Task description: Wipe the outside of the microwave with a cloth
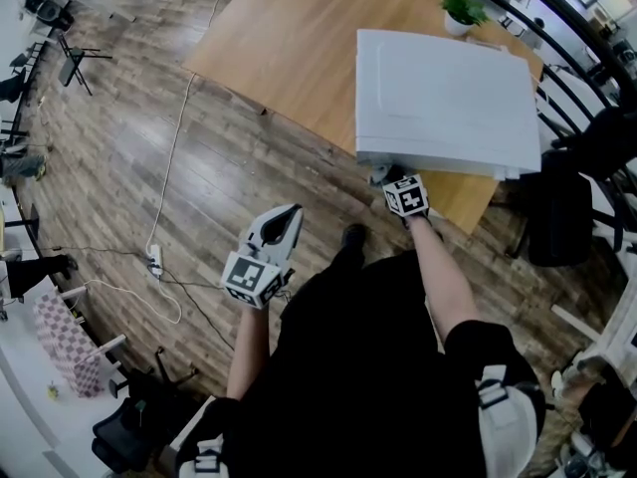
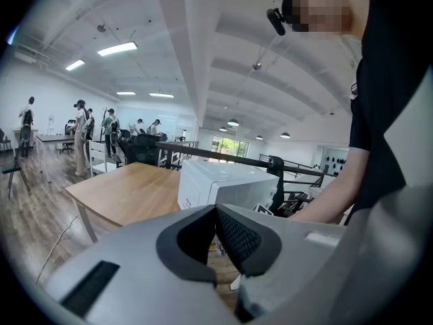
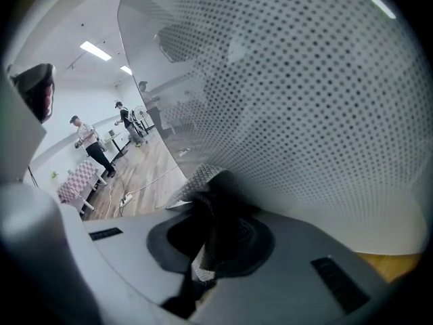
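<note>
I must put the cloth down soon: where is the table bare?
Bare: the table left of the microwave. Crowded: the near right strip, where the right claw holds the cloth; a plant stands behind.

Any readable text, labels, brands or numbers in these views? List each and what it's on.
None readable in any view.
microwave: plain white, no brand or label showing.
Cubes on left gripper and right gripper: square marker patterns only, no letters.
cloth: no print.

Left claw (image 2: 216, 208), right claw (image 3: 210, 198): seemingly closed.
</note>
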{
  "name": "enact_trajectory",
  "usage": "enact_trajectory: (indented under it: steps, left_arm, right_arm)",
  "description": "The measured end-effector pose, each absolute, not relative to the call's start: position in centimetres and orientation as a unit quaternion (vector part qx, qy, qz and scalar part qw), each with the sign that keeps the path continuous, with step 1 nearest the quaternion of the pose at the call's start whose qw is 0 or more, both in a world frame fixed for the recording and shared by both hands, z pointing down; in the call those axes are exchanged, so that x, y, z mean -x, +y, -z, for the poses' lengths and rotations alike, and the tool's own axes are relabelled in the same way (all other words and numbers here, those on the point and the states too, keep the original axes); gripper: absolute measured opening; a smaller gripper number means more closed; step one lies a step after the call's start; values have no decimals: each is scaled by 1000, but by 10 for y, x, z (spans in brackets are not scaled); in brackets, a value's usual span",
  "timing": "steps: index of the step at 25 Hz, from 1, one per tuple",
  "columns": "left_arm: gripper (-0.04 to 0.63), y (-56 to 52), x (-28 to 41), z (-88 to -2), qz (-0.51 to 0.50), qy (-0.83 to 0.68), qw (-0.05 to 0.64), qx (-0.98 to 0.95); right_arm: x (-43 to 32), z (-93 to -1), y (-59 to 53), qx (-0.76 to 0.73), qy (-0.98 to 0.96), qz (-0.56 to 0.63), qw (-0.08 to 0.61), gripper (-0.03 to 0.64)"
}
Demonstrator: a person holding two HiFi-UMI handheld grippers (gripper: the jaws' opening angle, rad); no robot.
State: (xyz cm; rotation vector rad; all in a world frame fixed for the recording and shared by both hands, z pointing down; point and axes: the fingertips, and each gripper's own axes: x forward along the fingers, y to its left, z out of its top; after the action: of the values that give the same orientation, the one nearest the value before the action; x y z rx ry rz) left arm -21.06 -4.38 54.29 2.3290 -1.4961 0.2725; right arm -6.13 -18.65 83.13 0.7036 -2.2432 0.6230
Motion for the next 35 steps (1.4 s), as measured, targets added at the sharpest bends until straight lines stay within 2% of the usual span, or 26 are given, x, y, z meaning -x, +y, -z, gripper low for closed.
enact_trajectory:
  steps: [15, 35]
  left_arm:
    - [0, -36, 225, -541, -102, -537, 186, -817]
    - [0, -28, 235, -551, -100, -531, 173, -824]
  right_arm:
    - [94, -819, -181, -275, -872, -250, 320, 17]
    - [105, -831, -166, -268, -871, -252, 327, 17]
